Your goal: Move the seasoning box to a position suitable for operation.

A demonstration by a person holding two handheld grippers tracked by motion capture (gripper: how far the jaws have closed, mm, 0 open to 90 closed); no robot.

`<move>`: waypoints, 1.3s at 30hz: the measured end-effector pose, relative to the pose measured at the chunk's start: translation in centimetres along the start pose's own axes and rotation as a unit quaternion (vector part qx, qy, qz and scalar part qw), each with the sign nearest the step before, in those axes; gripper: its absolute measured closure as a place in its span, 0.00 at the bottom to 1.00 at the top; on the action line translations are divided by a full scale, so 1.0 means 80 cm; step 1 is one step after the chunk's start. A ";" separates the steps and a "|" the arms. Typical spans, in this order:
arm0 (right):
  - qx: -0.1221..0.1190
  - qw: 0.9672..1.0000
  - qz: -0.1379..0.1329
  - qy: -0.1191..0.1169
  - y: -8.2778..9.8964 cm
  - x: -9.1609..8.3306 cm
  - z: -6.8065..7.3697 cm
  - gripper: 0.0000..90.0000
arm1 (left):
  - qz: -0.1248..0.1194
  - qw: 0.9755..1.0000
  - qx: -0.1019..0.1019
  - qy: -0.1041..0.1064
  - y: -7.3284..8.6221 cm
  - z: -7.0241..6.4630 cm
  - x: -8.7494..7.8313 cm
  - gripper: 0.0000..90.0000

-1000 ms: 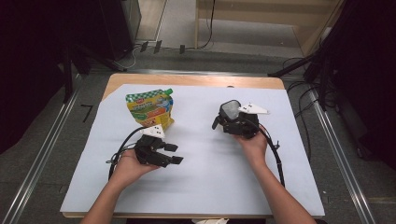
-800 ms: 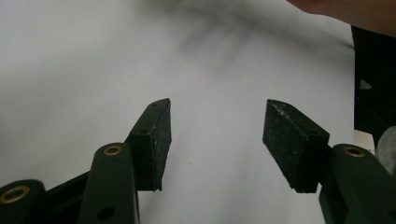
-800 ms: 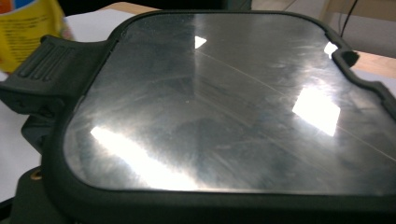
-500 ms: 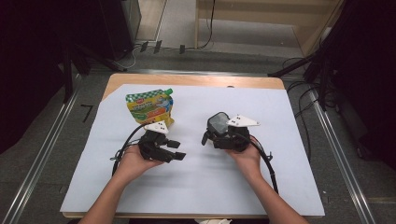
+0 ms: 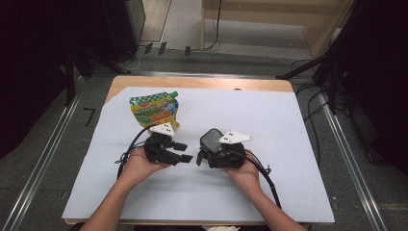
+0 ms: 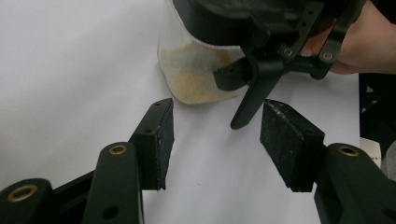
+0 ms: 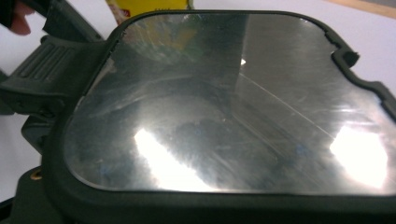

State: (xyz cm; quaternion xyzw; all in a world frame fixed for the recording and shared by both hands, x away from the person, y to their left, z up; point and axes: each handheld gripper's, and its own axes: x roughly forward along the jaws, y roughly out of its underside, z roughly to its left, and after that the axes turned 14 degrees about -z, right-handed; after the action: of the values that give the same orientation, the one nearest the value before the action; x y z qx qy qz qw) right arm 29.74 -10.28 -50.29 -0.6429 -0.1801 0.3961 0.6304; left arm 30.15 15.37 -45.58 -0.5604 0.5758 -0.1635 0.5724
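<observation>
A clear container with sandy powder in its bottom and a black-rimmed, shiny grey lid is held just above the white sheet. My right gripper is shut on the container near the table's middle, jaws pointing left. In the left gripper view, the right gripper has one thin finger reaching down beside the container. My left gripper is open and points right at the container, a short gap away. Nothing lies between the left gripper's black pads.
A yellow and green spouted pouch lies flat just beyond the left gripper; its lower edge shows above the lid. The white sheet covers the wooden table. Cables trail from both grippers toward the person.
The right gripper has carried the container from the far right toward the near middle, closing on the left gripper. The left gripper has shifted slightly right.
</observation>
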 end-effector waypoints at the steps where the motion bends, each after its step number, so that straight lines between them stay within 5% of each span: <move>1: -0.002 1.000 0.005 -0.003 0.003 0.002 0.002 0.18 | 0.000 1.000 0.001 0.000 0.000 0.000 0.000 0.51; 12: -0.037 0.999 0.006 -0.006 0.013 0.000 0.011 0.17 | 0.002 1.000 0.000 0.004 0.001 0.000 0.001 0.53; 19: -0.008 1.000 0.026 -0.011 0.010 -0.010 0.007 0.16 | 0.003 1.000 0.003 0.007 0.001 -0.003 0.002 0.56; 29: -0.014 0.999 0.047 -0.005 -0.001 -0.046 0.009 0.20 | 0.008 1.000 -0.005 0.013 0.000 -0.004 0.003 0.65; 32: -0.008 0.999 0.053 -0.005 -0.003 -0.061 0.008 0.28 | 0.011 1.000 -0.012 0.019 0.000 -0.003 0.004 0.70; 39: 0.020 0.998 0.051 -0.025 -0.005 -0.095 -0.004 0.61 | 0.015 0.999 -0.011 0.031 -0.001 -0.005 0.007 0.90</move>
State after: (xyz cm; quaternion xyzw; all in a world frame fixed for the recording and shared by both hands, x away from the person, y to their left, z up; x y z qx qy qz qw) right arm 25.35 -16.00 -47.83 -0.6287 -0.1546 0.4471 0.6172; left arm 30.01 14.69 -45.68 -0.5524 0.6034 -0.1655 0.5508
